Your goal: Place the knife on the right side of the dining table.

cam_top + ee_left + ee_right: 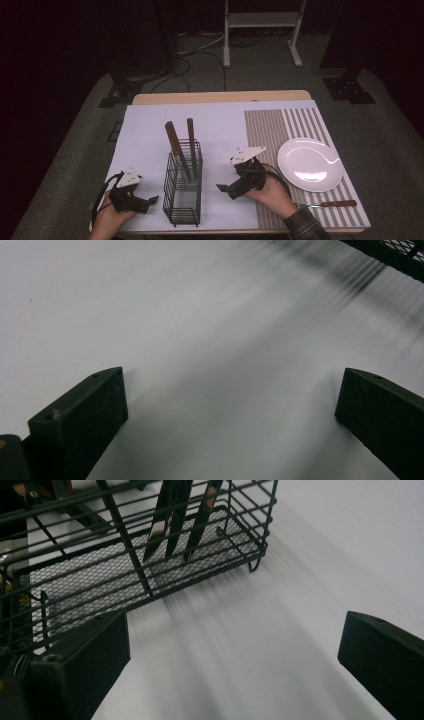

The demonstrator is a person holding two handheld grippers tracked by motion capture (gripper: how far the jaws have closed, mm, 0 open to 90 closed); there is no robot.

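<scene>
The right gripper (223, 189) has its jaws spread wide with nothing between them; in the right gripper view only bare white table cover shows in the gap. Its tips point left toward the black wire basket (183, 210), which stands just to their left, near but not touching; in the right gripper view the basket's mesh floor and lower bars lie just beyond the left jaw. The left gripper (152, 200), at the near left of the table, is likewise wide open and holds nothing, its jaws over plain white cover in its own view, with a corner of the basket at the far right edge there. Its tips point right and sit just beside the basket's near left wall; whether they touch it cannot be told. The basket thus stands between the two grippers, at the near middle of the white cover (145, 130). Two wooden-handled utensils (174, 138) stand tilted in its far end, handles rising above the rim. Farther right, on the striped mat (265, 130), lies a white plate (310, 164), and a wooden-handled knife (332, 203) lies at the near right edge, beside the person's right hand (272, 192).
</scene>
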